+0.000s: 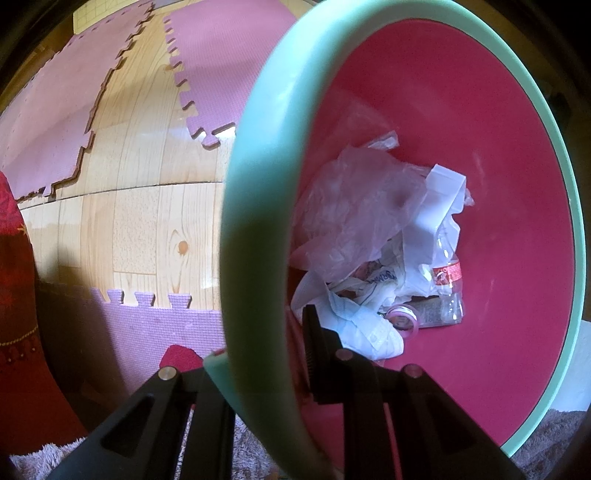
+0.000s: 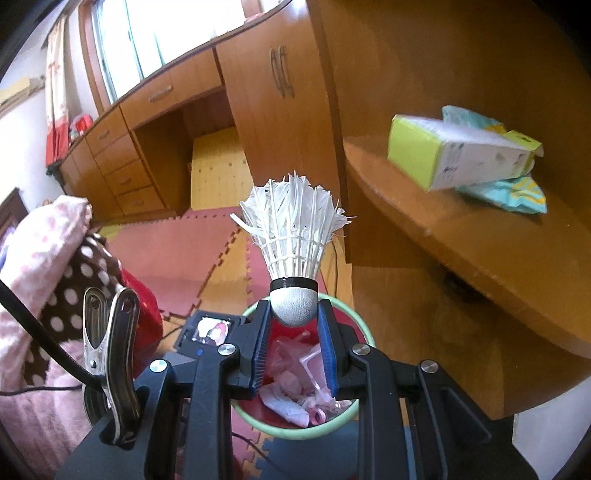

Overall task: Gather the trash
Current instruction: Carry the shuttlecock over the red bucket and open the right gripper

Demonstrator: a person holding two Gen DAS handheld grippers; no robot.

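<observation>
No legible txt; bottle label (image 1: 447, 275) & wrapper print too blurry.

Bright window (image 2: 147, 33) glare; fisheye edges dark; box (image 2: 458, 151) motion-blurred.

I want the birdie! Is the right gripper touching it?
Touching. The right wrist view shows the right gripper pinching the shuttlecock by its rounded base.

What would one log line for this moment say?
left hand-held gripper: shut on bin rim | right hand-held gripper: shut on shuttlecock | position: above bin | drop: pending
</observation>
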